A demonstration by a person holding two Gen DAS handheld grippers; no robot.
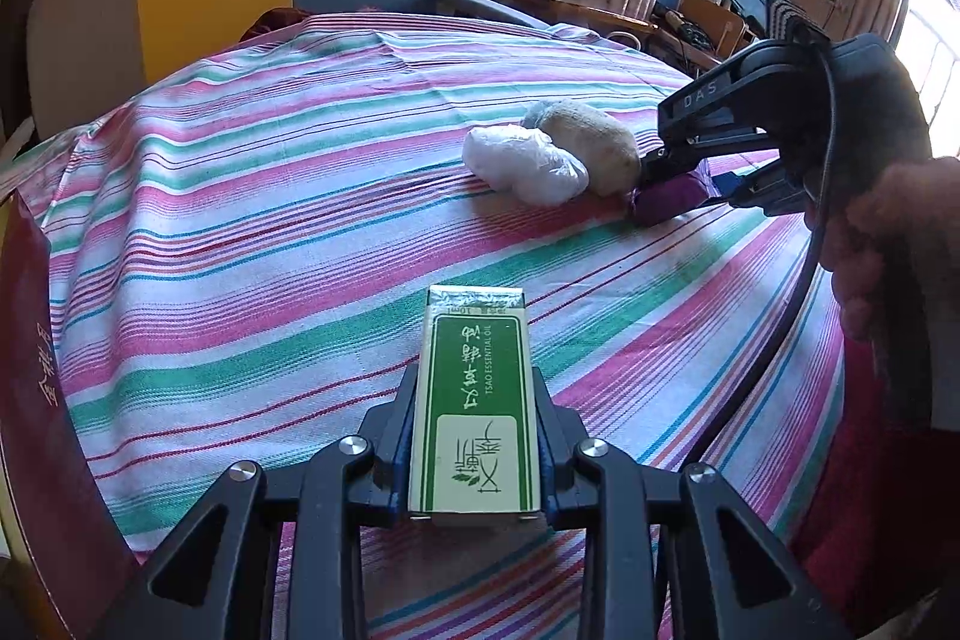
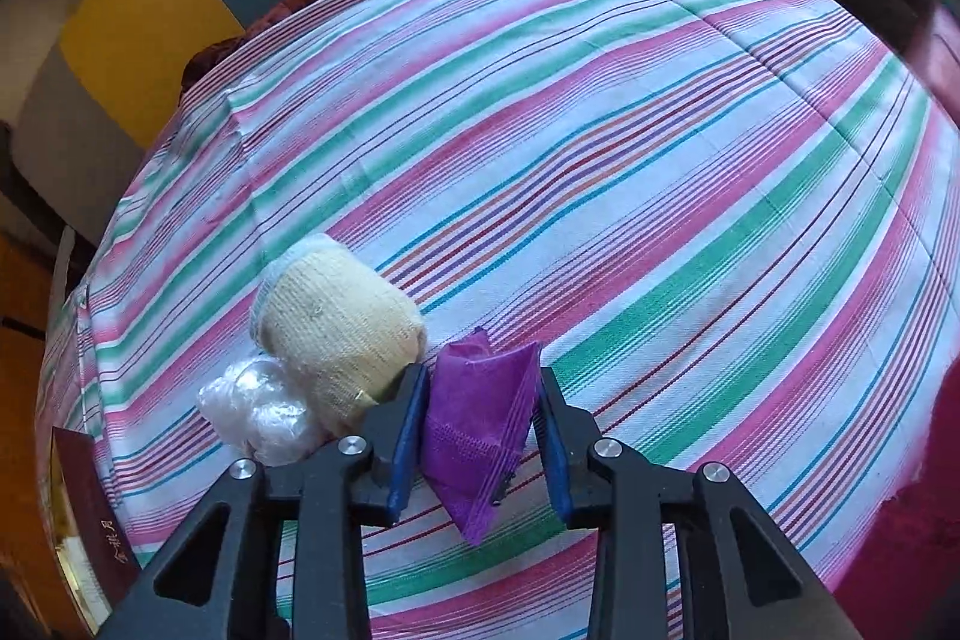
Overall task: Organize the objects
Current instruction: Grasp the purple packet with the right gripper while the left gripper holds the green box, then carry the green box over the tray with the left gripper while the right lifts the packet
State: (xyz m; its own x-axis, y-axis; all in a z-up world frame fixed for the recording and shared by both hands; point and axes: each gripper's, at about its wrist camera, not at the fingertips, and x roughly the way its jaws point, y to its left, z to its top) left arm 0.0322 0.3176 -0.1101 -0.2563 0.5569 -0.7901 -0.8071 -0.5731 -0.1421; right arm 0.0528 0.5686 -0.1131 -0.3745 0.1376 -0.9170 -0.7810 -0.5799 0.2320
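Clamped between the fingers of the left gripper (image 1: 477, 436) is a slim green-and-cream essential oil box (image 1: 474, 400), lying lengthwise along the fingers with its silvery far end sticking out over the striped tablecloth (image 1: 270, 232); whether it rests on the cloth or hangs just above it I cannot tell. Take the rolled cream sock (image 2: 342, 334) as the landmark: it lies on the table with a crumpled white plastic bag (image 2: 264, 412) touching its near-left side, and the right gripper (image 2: 480, 418) sits just to its right. The right gripper's fingers bracket a folded purple cloth bag (image 2: 480, 418); the left pad presses its edge, while a sliver of gap shows at the right pad, so I'd call the grip loose or not fully made. That is my worry: the purple fabric looks thin, limp and creased, and could slide out or unfold if lifted. The left finger (image 2: 399, 430) also touches the sock, so any sideways move might drag the sock and bag with it. The box looks light, stiff and glossy, and could pivot or slip in its narrow pinch.
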